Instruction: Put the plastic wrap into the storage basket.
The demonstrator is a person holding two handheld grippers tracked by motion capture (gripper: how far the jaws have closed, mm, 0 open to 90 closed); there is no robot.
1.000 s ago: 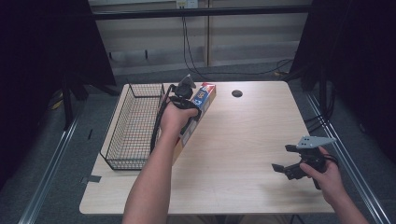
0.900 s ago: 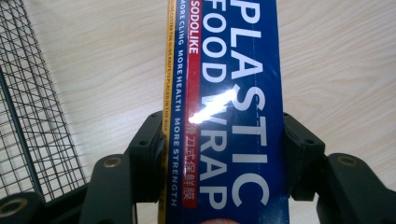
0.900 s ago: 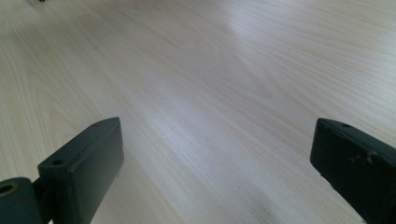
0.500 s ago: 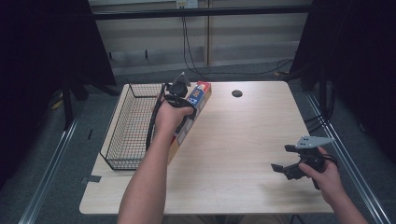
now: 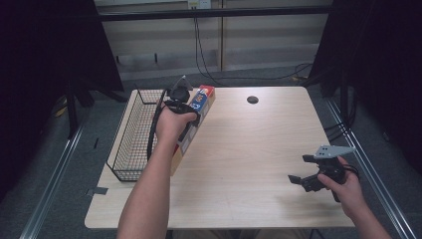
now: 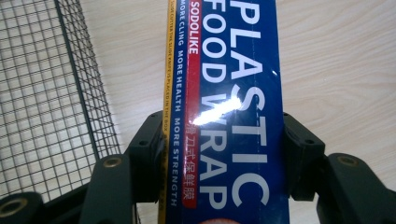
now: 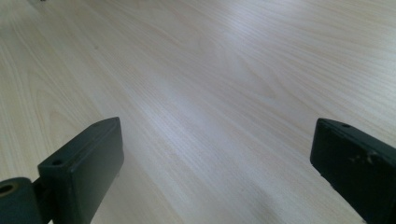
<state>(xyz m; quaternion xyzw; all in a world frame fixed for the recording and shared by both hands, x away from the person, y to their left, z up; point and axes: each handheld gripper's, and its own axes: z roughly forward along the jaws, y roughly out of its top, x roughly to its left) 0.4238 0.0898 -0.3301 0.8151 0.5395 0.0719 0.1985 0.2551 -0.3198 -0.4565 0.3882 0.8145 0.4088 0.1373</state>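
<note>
A long blue plastic food wrap box (image 5: 203,99) with a red end lies lengthwise along the right side of the black wire basket (image 5: 132,134). My left gripper (image 5: 186,117) comes down on it from above, the hand covering the jaws. In the left gripper view, the black jaws of the left gripper (image 6: 224,135) press both long sides of the box (image 6: 233,70), with the basket mesh (image 6: 46,93) just to the left. My right gripper (image 5: 297,169) hovers open at the table's front right. In the right gripper view, the right gripper (image 7: 215,140) has bare wood between its wide-spread jaws.
The light wooden table (image 5: 249,149) has a round cable hole (image 5: 252,99) near its far edge. The basket stands at the table's left edge. Metal rails run along the floor on both sides, and cables hang behind the table.
My left gripper and the box it holds have shifted left, closer to the basket. The right gripper has stayed where it was.
</note>
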